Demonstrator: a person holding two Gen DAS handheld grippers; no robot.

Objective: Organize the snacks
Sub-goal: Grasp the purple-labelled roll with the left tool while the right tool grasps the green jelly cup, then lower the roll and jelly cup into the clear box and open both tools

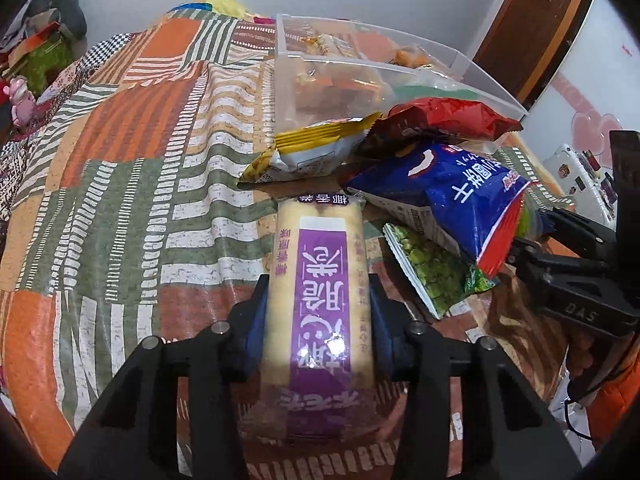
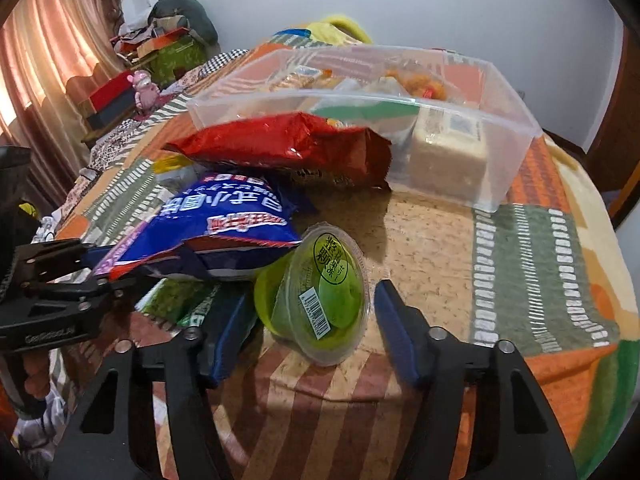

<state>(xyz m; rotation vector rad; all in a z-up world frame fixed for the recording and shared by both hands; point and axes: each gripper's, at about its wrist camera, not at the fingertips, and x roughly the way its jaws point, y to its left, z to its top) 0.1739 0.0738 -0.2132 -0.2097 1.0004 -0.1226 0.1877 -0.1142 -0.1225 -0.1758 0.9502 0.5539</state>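
Note:
My left gripper (image 1: 318, 300) is shut on a long purple-and-cream snack pack (image 1: 320, 280), held over the patchwork tablecloth (image 1: 132, 168). My right gripper (image 2: 310, 320) is open, its blue pads on either side of a green jelly cup (image 2: 320, 292) lying on its side; the pads do not touch it. A clear plastic bin (image 2: 460, 152) with several snacks stands behind. In front of it lie a red bag (image 2: 288, 144), a blue bag (image 2: 216, 224) and a green pea pack (image 1: 432, 276). A yellow-and-white pack (image 1: 316, 148) lies by the bin in the left wrist view.
The right gripper's body (image 1: 576, 280) shows at the right edge of the left wrist view, the left gripper's body (image 2: 52, 292) at the left edge of the right wrist view. Cluttered shelves and a pink toy (image 2: 142, 88) stand beyond the table's far left. A curtain hangs left.

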